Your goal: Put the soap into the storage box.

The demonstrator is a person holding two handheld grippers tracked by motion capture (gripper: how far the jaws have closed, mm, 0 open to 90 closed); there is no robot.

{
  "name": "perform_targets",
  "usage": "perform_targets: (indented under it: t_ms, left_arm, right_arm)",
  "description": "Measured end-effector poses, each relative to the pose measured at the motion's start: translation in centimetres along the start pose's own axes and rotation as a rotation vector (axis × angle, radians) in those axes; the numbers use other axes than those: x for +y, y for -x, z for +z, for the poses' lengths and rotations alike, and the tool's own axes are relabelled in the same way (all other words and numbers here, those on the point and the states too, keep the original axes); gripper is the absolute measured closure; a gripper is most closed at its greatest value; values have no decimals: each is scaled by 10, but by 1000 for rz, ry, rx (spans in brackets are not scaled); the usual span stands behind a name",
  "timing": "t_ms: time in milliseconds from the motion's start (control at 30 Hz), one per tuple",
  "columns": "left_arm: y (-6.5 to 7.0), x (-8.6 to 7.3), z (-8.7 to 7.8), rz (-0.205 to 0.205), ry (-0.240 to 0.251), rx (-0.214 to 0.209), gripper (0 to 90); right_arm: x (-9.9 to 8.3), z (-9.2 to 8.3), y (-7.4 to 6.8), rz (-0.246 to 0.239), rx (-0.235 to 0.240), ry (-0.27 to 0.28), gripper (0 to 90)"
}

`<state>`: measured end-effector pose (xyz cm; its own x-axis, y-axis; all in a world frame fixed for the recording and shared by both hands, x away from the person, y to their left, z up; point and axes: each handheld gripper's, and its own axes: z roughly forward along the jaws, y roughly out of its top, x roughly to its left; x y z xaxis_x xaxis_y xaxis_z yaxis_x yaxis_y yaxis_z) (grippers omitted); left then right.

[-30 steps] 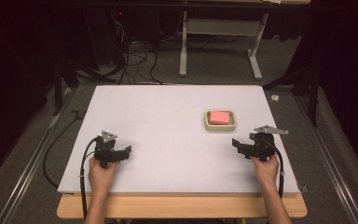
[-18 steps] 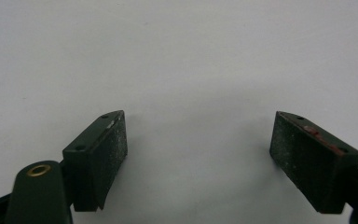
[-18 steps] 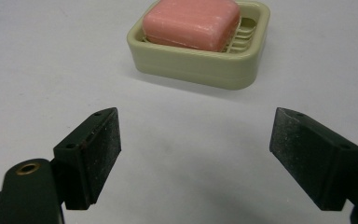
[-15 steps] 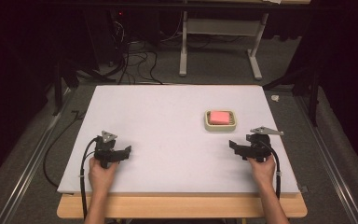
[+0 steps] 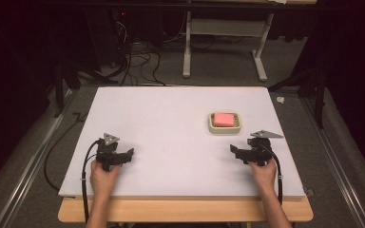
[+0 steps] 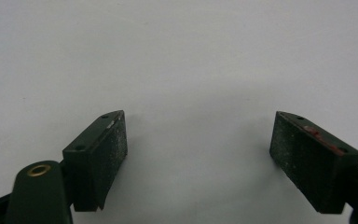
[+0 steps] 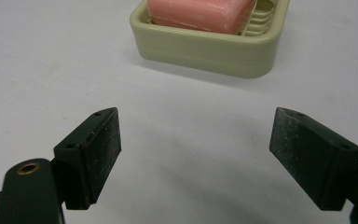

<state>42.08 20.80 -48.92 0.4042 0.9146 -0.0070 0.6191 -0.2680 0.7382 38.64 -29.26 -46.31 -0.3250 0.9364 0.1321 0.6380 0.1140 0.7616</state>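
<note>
Right tongs: jaws wide apart, holding nothing, near the soap dish.
Left tongs: jaws wide apart, holding nothing, over bare white surface.
Soap dish: cream, ribbed, on the surface.
Contents: pink soap bar.

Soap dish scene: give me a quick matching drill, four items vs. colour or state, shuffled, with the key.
Items
1. soap bar
2. soap dish
3. right gripper
4. left gripper

Descriptions
A. pale cream-green, ribbed inside
B. pink, lying in the dish
C. jaws open over bare white table, far from the dish
D. jaws open, pointed at the dish just ahead

Pairs: 1-B, 2-A, 3-D, 4-C
</note>
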Motion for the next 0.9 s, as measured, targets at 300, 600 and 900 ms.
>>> perform_targets:
  t_ms: [300, 600, 900]
  left_arm:
    - [0, 0, 0, 0, 0, 0, 195]
    - [0, 0, 0, 0, 1, 1, 195]
    - [0, 0, 0, 0, 1, 1, 195]
  right_arm:
    - [-3, 8, -5, -21, -7, -23, 173]
    - [-6, 13, -8, -36, -20, -41, 173]
    - [-9, 18, -11, -53, -34, -55, 173]
